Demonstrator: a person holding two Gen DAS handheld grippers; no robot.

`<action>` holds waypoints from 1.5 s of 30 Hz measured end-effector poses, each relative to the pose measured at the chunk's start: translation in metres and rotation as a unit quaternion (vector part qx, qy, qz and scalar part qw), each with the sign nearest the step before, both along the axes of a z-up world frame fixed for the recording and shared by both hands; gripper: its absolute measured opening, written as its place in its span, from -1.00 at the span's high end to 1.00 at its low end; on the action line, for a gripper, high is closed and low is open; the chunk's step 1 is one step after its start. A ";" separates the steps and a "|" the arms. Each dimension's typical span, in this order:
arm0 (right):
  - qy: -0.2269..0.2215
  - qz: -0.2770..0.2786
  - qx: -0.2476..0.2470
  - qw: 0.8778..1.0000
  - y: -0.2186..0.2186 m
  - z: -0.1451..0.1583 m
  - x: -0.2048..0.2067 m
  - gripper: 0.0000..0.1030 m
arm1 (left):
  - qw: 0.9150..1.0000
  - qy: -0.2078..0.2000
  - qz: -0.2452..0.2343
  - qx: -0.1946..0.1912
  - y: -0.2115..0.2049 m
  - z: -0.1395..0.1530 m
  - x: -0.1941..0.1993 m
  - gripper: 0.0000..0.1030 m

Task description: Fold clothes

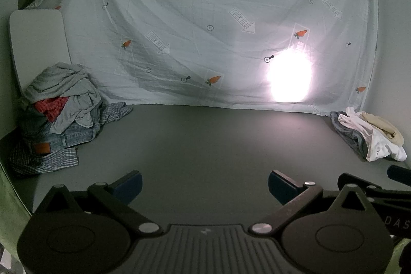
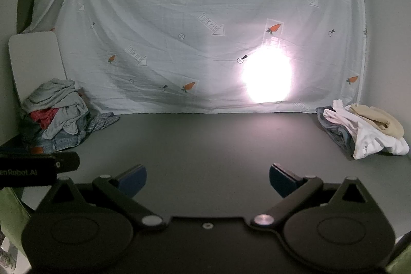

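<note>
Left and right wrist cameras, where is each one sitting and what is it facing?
Left wrist: behind the open left gripper, facing the carrot sheet; right gripper shows at right.
Right wrist: behind the open right gripper, facing the same way; left gripper shows at left.
Shared: table, big clothes pile, small clothes pile.

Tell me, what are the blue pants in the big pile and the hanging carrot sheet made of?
The blue pants look like denim: faded blue weave, thick seams and a brown waistband patch. The carrot sheet seems to be thin woven cotton or a blend: it creases softly and a lamp's glow shines through it. The exact fibre cannot be told.
</note>
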State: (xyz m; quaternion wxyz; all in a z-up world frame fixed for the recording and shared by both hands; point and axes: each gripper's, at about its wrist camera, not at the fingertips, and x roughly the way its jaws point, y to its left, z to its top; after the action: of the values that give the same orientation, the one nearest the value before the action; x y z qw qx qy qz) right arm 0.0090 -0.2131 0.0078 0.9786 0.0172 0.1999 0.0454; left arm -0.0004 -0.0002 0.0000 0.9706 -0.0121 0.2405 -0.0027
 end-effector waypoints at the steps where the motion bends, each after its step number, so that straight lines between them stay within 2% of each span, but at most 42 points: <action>1: 0.000 0.000 0.000 1.000 0.000 0.000 0.001 -1.00 | 1.000 0.000 0.000 0.000 0.000 0.000 0.000 -1.00; 9: 0.000 0.001 0.000 1.000 -0.003 0.000 0.008 -1.00 | 1.000 0.001 0.001 0.000 -0.004 0.005 -0.001 -1.00; 14: -0.005 -0.003 0.002 1.000 -0.002 0.004 -0.002 -1.00 | 1.000 0.001 0.002 0.001 -0.004 0.008 -0.002 -1.00; 45: -0.009 -0.009 0.001 1.000 0.001 0.005 -0.001 -1.00 | 1.000 -0.007 0.000 0.000 -0.012 0.008 0.001 -1.00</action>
State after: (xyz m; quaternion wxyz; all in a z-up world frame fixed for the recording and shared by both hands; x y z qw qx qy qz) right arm 0.0081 -0.2123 0.0133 0.9807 0.0197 0.1910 0.0372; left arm 0.0004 -0.0119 0.0075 0.9722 -0.0119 0.2338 -0.0029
